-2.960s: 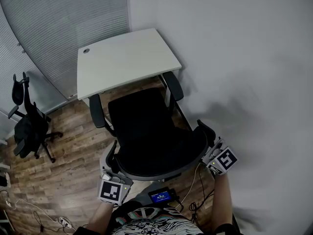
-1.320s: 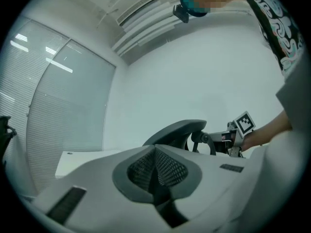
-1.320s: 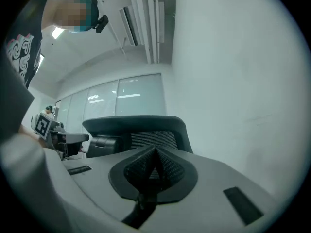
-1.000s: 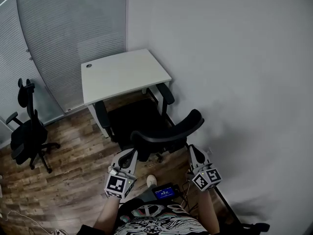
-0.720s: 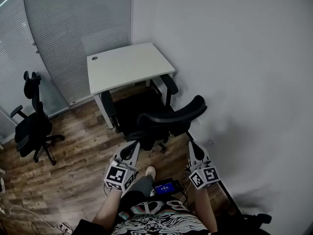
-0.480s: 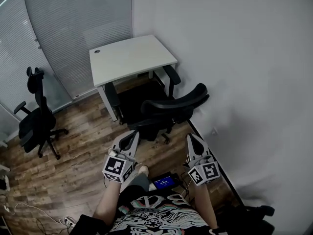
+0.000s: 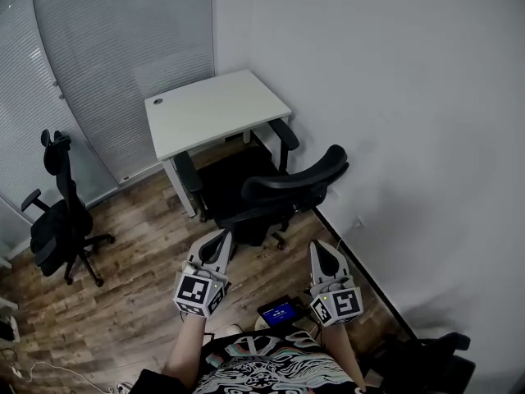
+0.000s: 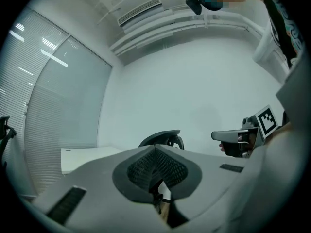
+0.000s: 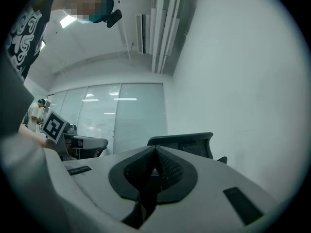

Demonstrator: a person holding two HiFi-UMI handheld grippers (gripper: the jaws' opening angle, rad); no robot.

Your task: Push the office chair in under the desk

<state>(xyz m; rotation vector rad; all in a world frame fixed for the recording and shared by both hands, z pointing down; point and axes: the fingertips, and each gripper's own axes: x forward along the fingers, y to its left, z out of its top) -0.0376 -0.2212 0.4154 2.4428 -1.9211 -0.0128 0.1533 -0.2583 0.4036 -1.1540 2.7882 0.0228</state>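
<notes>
A black office chair (image 7: 271, 191) stands with its seat partly under the white desk (image 7: 215, 111), its curved backrest facing me. The backrest top shows as a dark arc (image 8: 163, 137) in the left gripper view and as a dark slab (image 9: 187, 145) in the right gripper view. My left gripper (image 7: 217, 245) hangs shut just short of the backrest's left side, apart from it. My right gripper (image 7: 321, 257) is shut too, a bit further back on the right. Neither holds anything.
A second black chair (image 7: 53, 220) stands at the left by the blinds. The white wall (image 7: 394, 138) runs close along the right of the desk and chair. A small device with a blue screen (image 7: 279, 311) hangs at my waist. Cables lie on the wood floor (image 7: 16, 366) at lower left.
The chair has rolled in toward the desk since three seconds ago. Both grippers have come off the backrest and drawn back from it over the last second.
</notes>
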